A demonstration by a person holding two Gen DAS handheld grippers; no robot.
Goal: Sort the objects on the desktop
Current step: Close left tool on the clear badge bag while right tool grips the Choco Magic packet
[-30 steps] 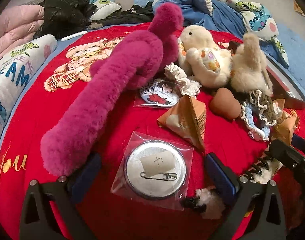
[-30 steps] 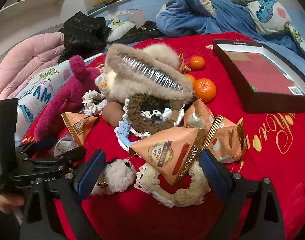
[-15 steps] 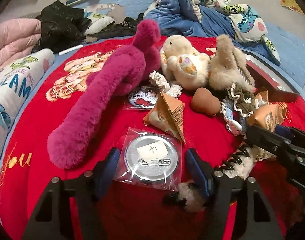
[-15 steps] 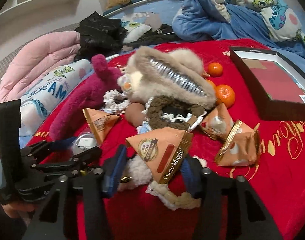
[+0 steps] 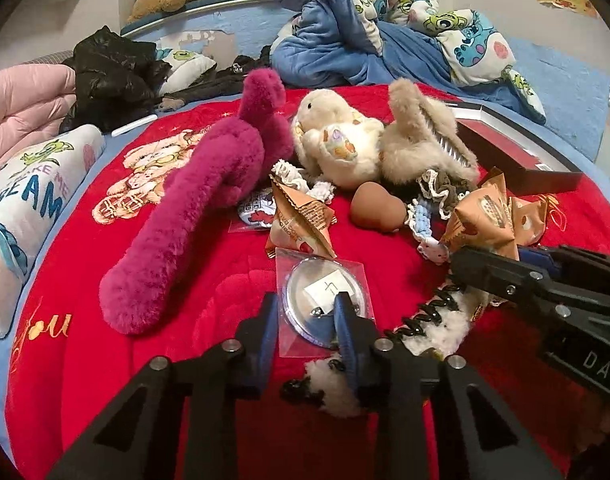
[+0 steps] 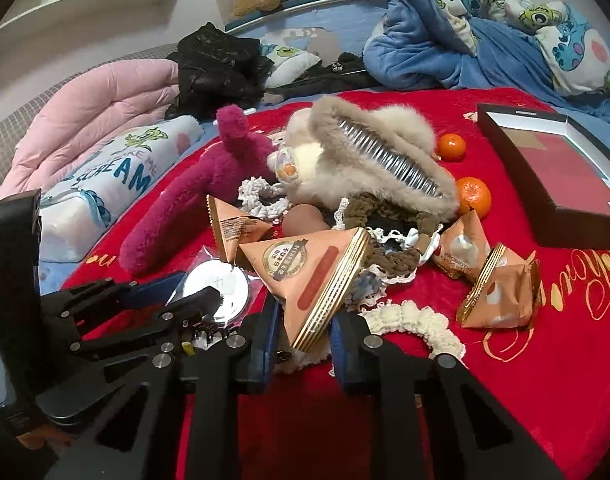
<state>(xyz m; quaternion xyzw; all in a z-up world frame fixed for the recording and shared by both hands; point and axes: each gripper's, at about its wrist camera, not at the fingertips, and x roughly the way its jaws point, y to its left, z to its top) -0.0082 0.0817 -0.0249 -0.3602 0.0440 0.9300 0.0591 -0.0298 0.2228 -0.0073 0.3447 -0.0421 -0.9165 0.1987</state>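
- Between the two blue fingers of the left gripper (image 5: 305, 320) lies the near part of a round badge in a clear sleeve (image 5: 323, 300). The jaws are closing on it, and the right-hand pad already overlaps the disc's near rim, though full contact on both sides cannot be confirmed.
- That badge rests flat on the red blanket (image 5: 85, 360) toward its near edge, directly ahead of the left claw, so the left hand is plainly the nearer one to it.
- Just to the right, the right gripper (image 6: 301, 332) is closing around the lower corner of a triangular snack packet (image 6: 305, 276). The packet's gold-striped seam runs down between the pads, and its long axis tilts up and away from the claw toward the left.
- Both claws sit close together near the blanket's front edge, the right one's black frame (image 5: 545, 292) visible just beside the badge.
- Toward the blanket's far right edge sits an open black box (image 6: 553, 176). Only its reddish floor shows and nothing can be seen inside it.
- Judged from this layout, either item bound for that box must travel right and away across the heap of plush toys, scrunchies and two oranges (image 6: 473, 196).
- Two more snack packets (image 6: 501, 292) lie between the right claw and the box.
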